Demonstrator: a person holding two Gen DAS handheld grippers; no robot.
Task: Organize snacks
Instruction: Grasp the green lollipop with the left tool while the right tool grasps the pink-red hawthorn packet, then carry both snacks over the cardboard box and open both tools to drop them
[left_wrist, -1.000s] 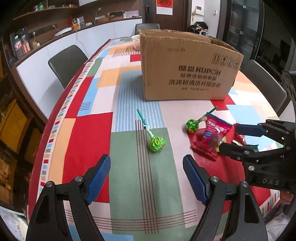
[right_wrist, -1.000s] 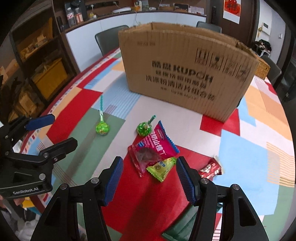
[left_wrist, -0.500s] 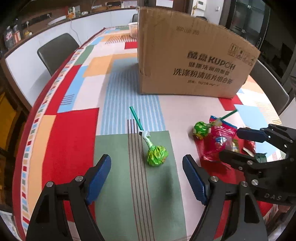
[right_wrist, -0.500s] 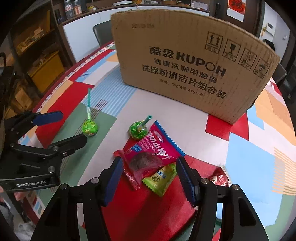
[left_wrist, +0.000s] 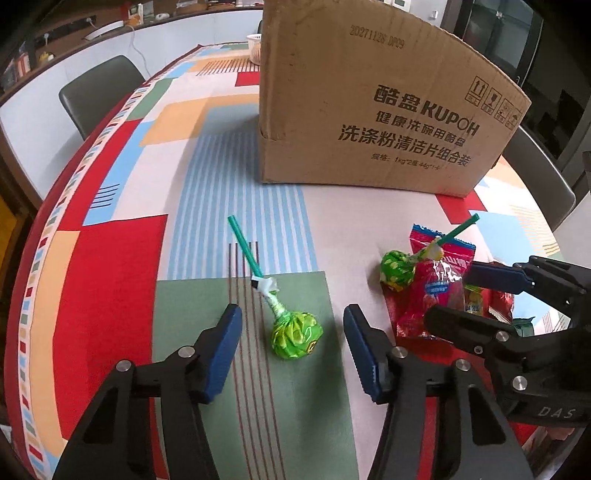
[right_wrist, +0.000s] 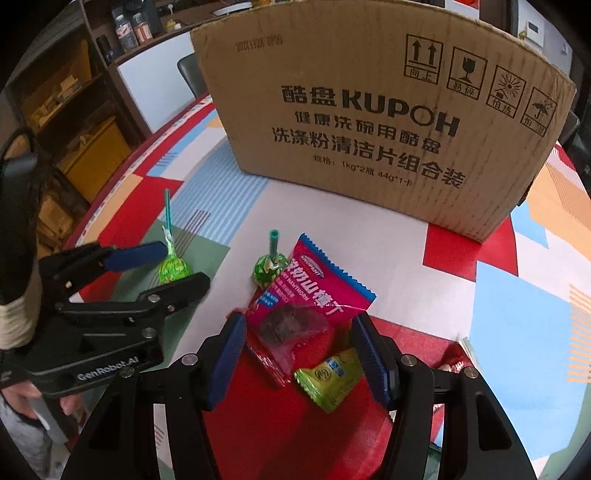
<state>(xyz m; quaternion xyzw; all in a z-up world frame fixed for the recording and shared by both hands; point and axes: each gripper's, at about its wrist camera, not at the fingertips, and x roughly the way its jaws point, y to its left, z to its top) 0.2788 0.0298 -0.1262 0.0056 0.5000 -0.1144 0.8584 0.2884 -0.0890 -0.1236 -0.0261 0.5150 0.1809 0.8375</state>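
On the left, the left gripper (left_wrist: 291, 338) was wide open, and its 2 blue pads stood on both sides of the green lollipop (left_wrist: 296, 334) without touching it. This lollipop lay on a green patch of the desk (left_wrist: 122, 258), with its green stick pointing away toward the cardboard box (left_wrist: 373, 110). More to the right, a second green lollipop (right_wrist: 269, 267) lay against the upper corner of the pink snack bag (right_wrist: 306, 295). The right gripper (right_wrist: 299, 354) was also wide open and held nothing; the lower part of the pink bag and a small green candy packet (right_wrist: 328, 376) lay between its fingers. A red wrapper (right_wrist: 452, 363) lay just outside the right finger. The cardboard box stood upright behind all the snacks, well apart from them.
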